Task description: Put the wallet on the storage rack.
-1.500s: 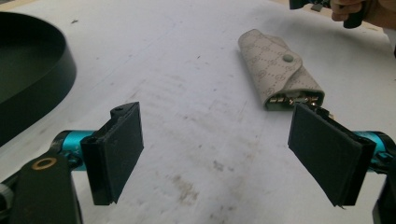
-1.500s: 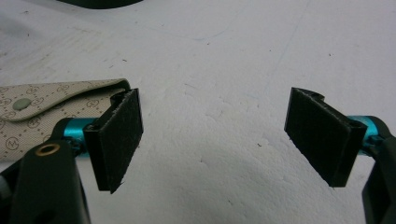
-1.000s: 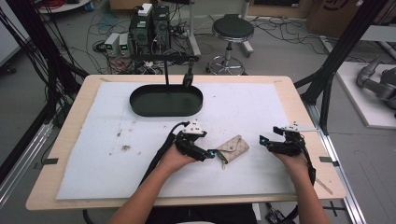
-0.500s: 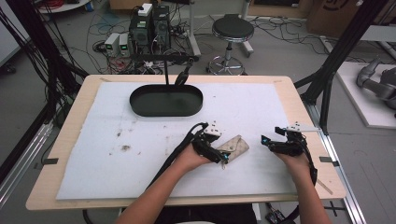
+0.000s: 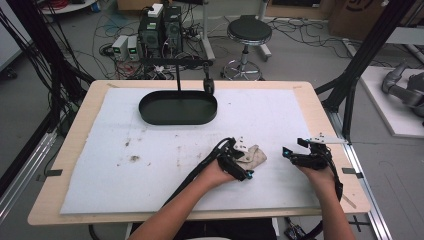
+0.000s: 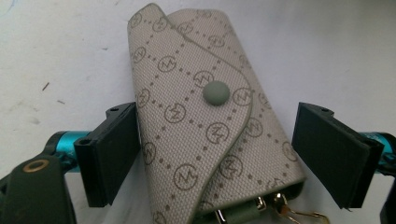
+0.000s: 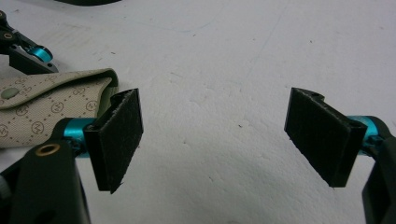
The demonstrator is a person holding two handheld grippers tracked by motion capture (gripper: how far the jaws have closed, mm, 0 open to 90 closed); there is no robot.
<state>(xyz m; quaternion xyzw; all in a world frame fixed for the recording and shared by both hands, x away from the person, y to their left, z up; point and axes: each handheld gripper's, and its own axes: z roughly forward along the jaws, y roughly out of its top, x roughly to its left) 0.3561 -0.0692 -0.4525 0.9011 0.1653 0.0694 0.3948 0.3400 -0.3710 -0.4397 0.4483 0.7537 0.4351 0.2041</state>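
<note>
pouch (image 6: 205, 121) between left tongs (image 6: 217, 149), black tray (image 5: 178, 107) well apart

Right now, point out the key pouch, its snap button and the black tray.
key pouch (image 6: 187, 140): left gripper view, on the patterned front fabric.
snap button (image 6: 215, 92): left gripper view, on the middle of the round stud.
black tray (image 5: 178, 107): high view, on its bare floor.

Wooden table (image 5: 320, 107), top covered by a white mat (image 5: 280, 120) with dark specks and stains at left-centre. Black oval tray (image 5: 178, 107) sits on the mat at the far side. Beige patterned key pouch (image 5: 252, 156) lies flat on the mat, near-right.
</note>
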